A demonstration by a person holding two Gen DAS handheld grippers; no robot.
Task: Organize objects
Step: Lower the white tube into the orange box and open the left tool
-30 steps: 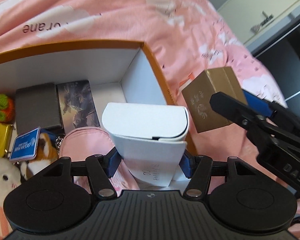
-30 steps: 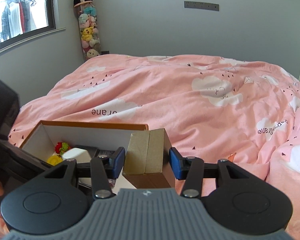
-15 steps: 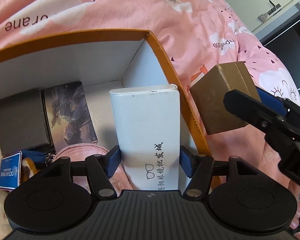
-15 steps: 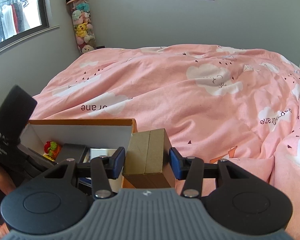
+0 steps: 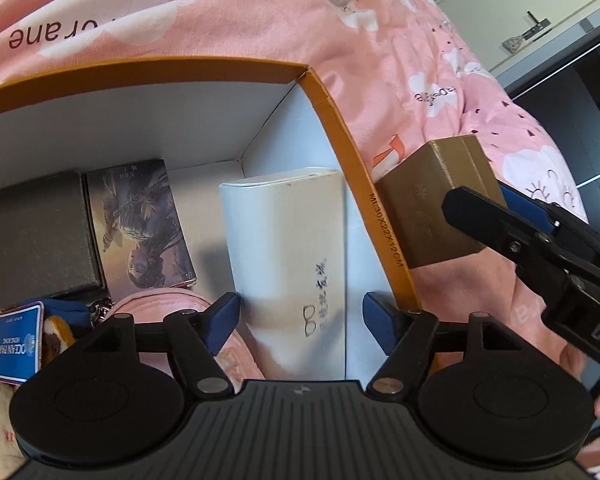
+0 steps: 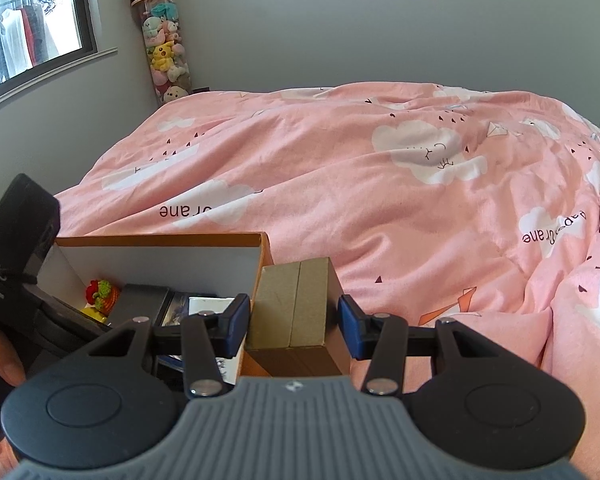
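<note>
The left gripper (image 5: 300, 312) has its fingers spread wide – the white case (image 5: 288, 256) lies in the orange box (image 5: 340, 128). The right gripper (image 6: 294, 326) pinches the gold box (image 6: 296, 304) just outside; I think it goes in next – over the wall.

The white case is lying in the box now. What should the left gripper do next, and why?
Probably pull the left gripper back and up. Its pads stand apart from the white case, which lies in the orange box, so it looks let go. That clears room for the right gripper with its gold box.
</note>
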